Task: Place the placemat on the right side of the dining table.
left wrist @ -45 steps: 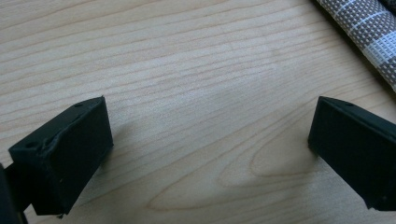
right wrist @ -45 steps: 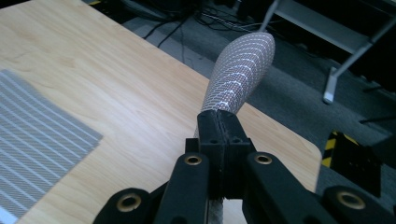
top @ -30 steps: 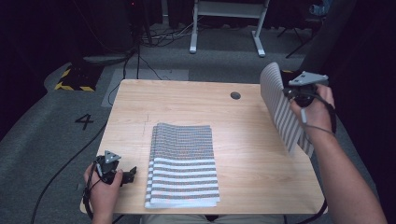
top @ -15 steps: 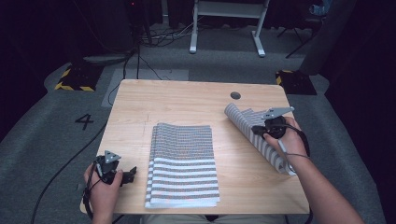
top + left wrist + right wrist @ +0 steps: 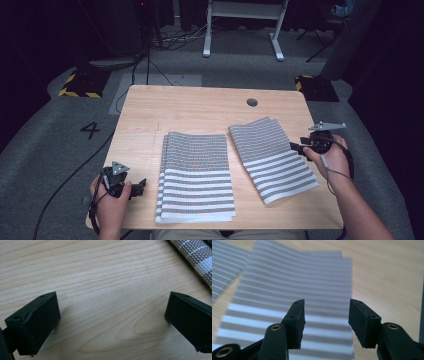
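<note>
Inspector A: Looking down from the high view, I found the loose striped mat (image 5: 272,158) lying flat on the tabletop (image 5: 200,107), on the right half, apart from the stack of striped mats (image 5: 196,176) at centre. Its long axis ran from the far middle toward the near right corner, skewed against the stack.

Inspector B: And the right tongs (image 5: 298,149)?

Inspector A: They sat just off the mat's right long edge, pointing in across it. In the right gripper view the right tongs (image 5: 325,322) stood moderately wide, having just been opening, with nothing pinched; the mat (image 5: 294,287) lay beyond and beneath them.

Inspector B: The left tongs (image 5: 140,185)?

Inspector A: Parked near the tabletop's near left corner, just left of the stack. In the left gripper view they (image 5: 112,322) stood wide over bare wood, holding nothing, a mat's edge (image 5: 197,255) at the upper right.

Inspector B: Your judgement on the coming move?

Inspector A: The right hand (image 5: 332,157) was plainly nearer the loose mat. The mat lay to its left, so any squaring-up would probably start from that right edge.
</note>
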Tool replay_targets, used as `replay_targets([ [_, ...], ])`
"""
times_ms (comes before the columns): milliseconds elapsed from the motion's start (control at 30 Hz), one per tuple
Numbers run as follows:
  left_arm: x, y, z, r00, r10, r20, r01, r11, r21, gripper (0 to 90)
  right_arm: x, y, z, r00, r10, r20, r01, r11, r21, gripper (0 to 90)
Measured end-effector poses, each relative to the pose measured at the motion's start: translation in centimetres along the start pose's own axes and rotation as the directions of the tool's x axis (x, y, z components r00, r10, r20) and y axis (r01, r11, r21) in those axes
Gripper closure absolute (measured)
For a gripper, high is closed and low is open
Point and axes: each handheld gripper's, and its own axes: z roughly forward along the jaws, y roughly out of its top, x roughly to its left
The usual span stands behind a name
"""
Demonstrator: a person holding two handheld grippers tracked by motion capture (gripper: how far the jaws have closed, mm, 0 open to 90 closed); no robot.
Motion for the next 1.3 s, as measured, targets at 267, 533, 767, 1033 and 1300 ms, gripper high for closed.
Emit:
replay_targets([
  [267,0.0,0.0,0.0,1.0000,0.000,0.001,0.000,1.0000,0.001,0.0,-1.4,-4.7,2.3,0.9961,0.074,0.047,-0.079,0.989,0.124,44.7],
  [533,0.0,0.0,0.0,1.0000,0.000,0.000,0.000,1.0000,0.000,0.0,-1.5,-6.6,3.6,0.9924,0.105,0.065,-0.115,0.978,0.175,43.5],
  [767,0.0,0.0,0.0,1.0000,0.000,0.001,0.000,1.0000,0.001,0.0,-1.2,-6.5,3.5,0.9934,0.091,0.069,-0.102,0.978,0.180,50.8],
  [1033,0.0,0.0,0.0,1.0000,-0.004,-0.002,0.004,1.0000,-0.002,0.0,0.1,-6.0,3.2,0.9982,-0.018,0.057,0.008,0.984,0.175,84.4],
  [1300,0.0,0.0,0.0,1.0000,-0.004,0.000,0.004,1.0000,-0.001,0.0,2.2,-3.3,-0.2,0.9923,-0.119,0.034,0.116,0.990,0.076,87.4],
])
